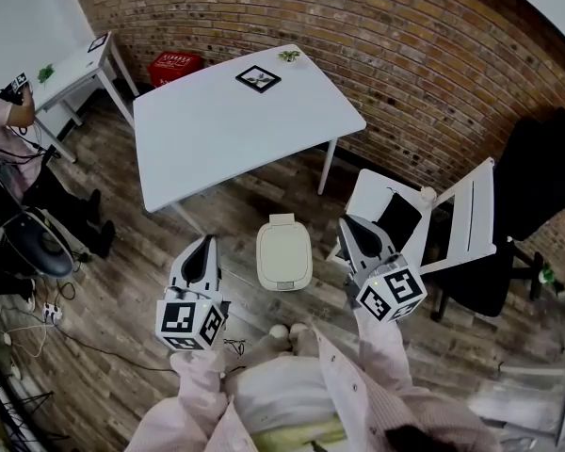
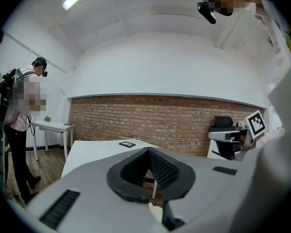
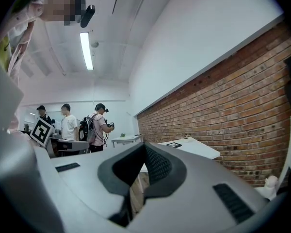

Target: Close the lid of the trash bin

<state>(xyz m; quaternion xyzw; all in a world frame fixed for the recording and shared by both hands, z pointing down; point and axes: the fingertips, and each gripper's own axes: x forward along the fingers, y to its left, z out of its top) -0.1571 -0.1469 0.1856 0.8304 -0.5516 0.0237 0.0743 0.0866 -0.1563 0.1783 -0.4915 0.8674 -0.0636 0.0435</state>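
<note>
As the head view shows it, the left gripper [image 1: 205,245] hangs over the wooden floor [image 1: 122,252] to the left of the trash bin [image 1: 283,282]. It is apart from the bin, and its tips point toward the white table [image 1: 235,121]. Its own view shows its two fingers [image 2: 162,168] pressed together at the tips with nothing between them.

The trash bin stands on the floor between the two grippers, just before the near edge of the table. Neither pair of fingers touches it. Its cream lid [image 1: 284,250] seems to lie flat on top, though from straight above I cannot be sure it is fully down.

To the right of the bin, the right gripper [image 1: 353,226] is also clear of it. Its fingers [image 3: 157,166] are closed on each other and hold nothing. Just beside that gripper stands a white folding chair [image 1: 461,215]. A black chair [image 1: 541,177] is farther right, by the brick wall [image 1: 358,26].
</note>
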